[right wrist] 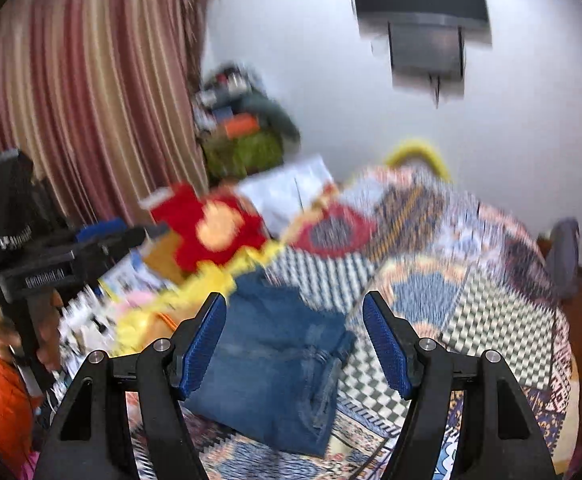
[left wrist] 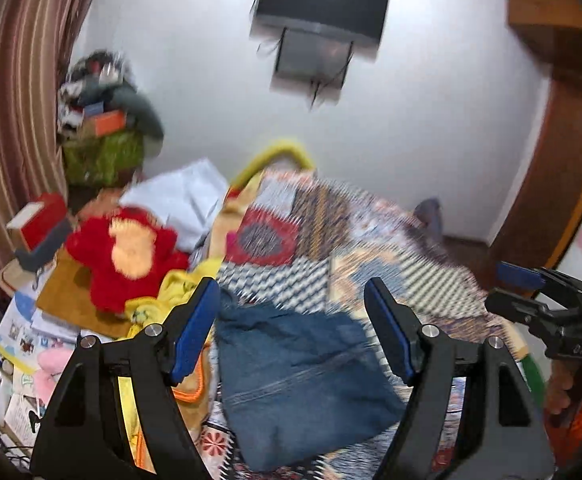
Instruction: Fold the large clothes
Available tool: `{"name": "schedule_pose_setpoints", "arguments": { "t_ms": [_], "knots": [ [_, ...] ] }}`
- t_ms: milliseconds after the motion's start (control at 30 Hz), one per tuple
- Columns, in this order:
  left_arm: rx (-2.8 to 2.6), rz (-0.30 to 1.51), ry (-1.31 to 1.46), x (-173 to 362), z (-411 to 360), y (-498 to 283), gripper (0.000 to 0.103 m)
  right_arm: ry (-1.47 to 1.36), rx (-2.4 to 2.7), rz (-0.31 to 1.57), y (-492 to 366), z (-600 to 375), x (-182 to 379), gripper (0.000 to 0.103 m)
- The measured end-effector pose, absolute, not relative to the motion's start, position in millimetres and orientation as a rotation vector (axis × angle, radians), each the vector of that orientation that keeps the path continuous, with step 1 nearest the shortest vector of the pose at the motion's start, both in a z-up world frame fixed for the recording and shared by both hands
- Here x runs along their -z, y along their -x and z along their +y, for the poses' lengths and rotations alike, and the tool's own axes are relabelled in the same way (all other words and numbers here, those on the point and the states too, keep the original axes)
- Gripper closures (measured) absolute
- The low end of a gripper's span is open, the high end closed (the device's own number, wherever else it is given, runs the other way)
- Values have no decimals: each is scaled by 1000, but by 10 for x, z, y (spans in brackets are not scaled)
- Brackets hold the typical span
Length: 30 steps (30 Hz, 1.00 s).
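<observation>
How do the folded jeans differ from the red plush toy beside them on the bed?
The jeans are blue denim, lying flat in a folded rectangle; the red plush toy is fuzzy, bulky and rumpled, with a pale orange patch. The jeans lie on the patterned bedspread in front of both open grippers; the toy lies farther back amid clutter. Neither is gripped.

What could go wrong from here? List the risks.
1. Both claws, left claw and right claw, are open above the folded jeans; a shallow grab might catch only the top layer and undo the fold.
2. Yellow cloth and a red plush toy crowd the jeans' left edge, so the left claw might snag them.
3. Both views are motion-blurred, so aim may be off.
</observation>
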<state>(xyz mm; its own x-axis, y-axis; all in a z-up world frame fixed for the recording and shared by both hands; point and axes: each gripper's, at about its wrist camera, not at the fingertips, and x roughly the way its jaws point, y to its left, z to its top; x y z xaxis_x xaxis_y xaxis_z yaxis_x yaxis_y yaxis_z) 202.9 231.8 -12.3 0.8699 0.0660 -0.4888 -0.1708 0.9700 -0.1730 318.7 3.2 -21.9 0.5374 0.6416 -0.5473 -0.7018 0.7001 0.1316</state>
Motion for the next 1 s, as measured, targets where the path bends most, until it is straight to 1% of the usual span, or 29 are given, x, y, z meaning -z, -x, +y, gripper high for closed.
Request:
{"name": "schedule_pose_setpoints", "arguments": {
  "t_ms": [133, 233, 367, 533, 567, 600, 633, 667, 700, 733, 767, 833, 1000],
  "knots": [
    [-109, 368, 195, -172, 2033, -1480, 28, 63, -795, 431, -2620, -214, -198, 34],
    [-121, 284, 149, -314, 1787, -1107, 28, 52, -786, 336, -2241, -352, -372, 34],
    [-175, 214, 75, -369, 1504, -794, 28, 22, -767, 277, -1882, -485, -454, 34],
    [-230, 160, 31, -266, 1230, -531, 28, 29, -677, 230, -1487, -541, -358, 34],
    [-230, 158, 30, -233, 1193, -501, 26, 36, -658, 224, -1429, -539, -345, 34],
    [-236, 157, 29, -199, 1162, -484, 19, 49, -634, 216, -1379, -533, -323, 34],
    [-245, 158, 28, -169, 1141, -469, 14, 63, -617, 212, -1332, -522, -301, 34],
    [-256, 157, 29, -144, 1132, -456, 6, 71, -606, 213, -1310, -518, -288, 34],
    [-262, 157, 30, -122, 1129, -434, 3, 78, -592, 216, -1285, -506, -269, 32],
    [-262, 161, 30, -101, 1121, -436, 3, 81, -581, 217, -1264, -509, -261, 23],
    [-261, 171, 32, -82, 1113, -440, 3, 81, -566, 215, -1253, -516, -255, 10],
    [-263, 180, 33, -61, 1104, -438, 1, 64, -536, 203, -1223, -552, -230, 0],
    [-261, 183, 55, -35, 1127, -392, 0, 62, -513, 225, -1233, -571, -162, 0]
  ]
}}
